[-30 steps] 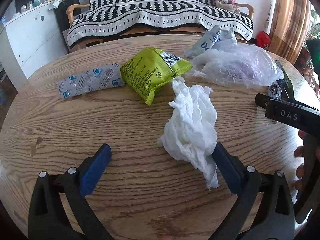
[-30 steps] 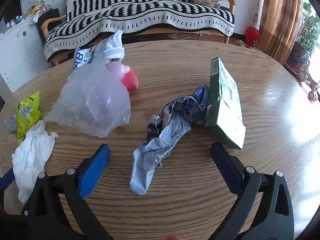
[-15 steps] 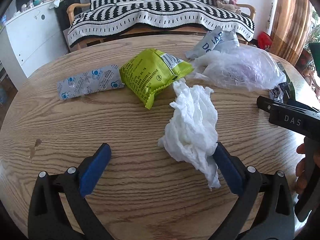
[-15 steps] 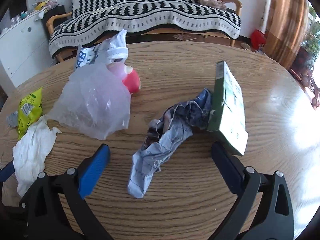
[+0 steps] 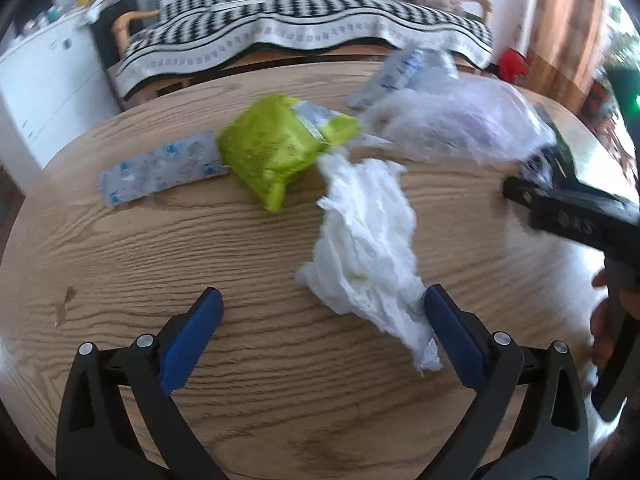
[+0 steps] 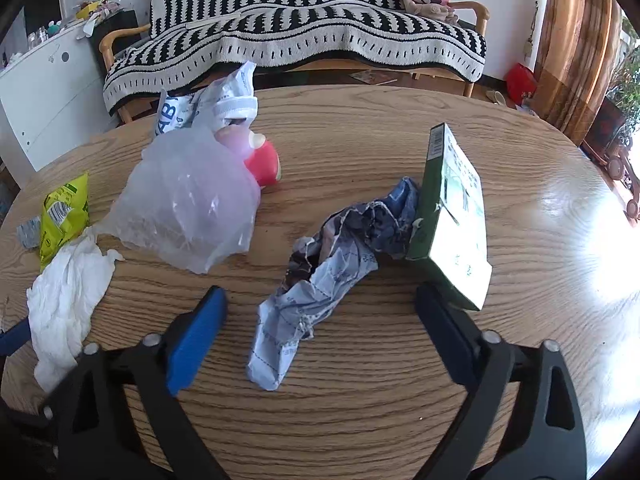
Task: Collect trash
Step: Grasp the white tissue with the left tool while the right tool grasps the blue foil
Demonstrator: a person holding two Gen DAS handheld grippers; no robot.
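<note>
Trash lies on a round wooden table point(image 5: 200, 252). A crumpled white tissue point(image 5: 368, 248) lies just ahead of my open, empty left gripper point(image 5: 320, 320), touching its right finger. A green snack bag point(image 5: 276, 148), a blue-printed wrapper point(image 5: 160, 172) and a clear plastic bag point(image 5: 452, 124) lie farther off. My right gripper point(image 6: 320, 316) is open and empty around the near end of a crumpled blue-grey paper point(image 6: 320, 276). A green carton point(image 6: 452, 216) leans by its right finger. The clear bag point(image 6: 188, 208) holds a red-pink item point(image 6: 264, 164).
The right gripper's body point(image 5: 576, 216) and the hand holding it show at the right of the left wrist view. A white-blue packet point(image 6: 200, 108) lies at the table's far edge. A striped sofa point(image 6: 304, 32) and a white cabinet point(image 6: 44, 92) stand beyond the table.
Both grippers have edged forward over the table. The blue-grey paper now lies deeper between the right fingers. The left view is motion-blurred. No trash has moved.
</note>
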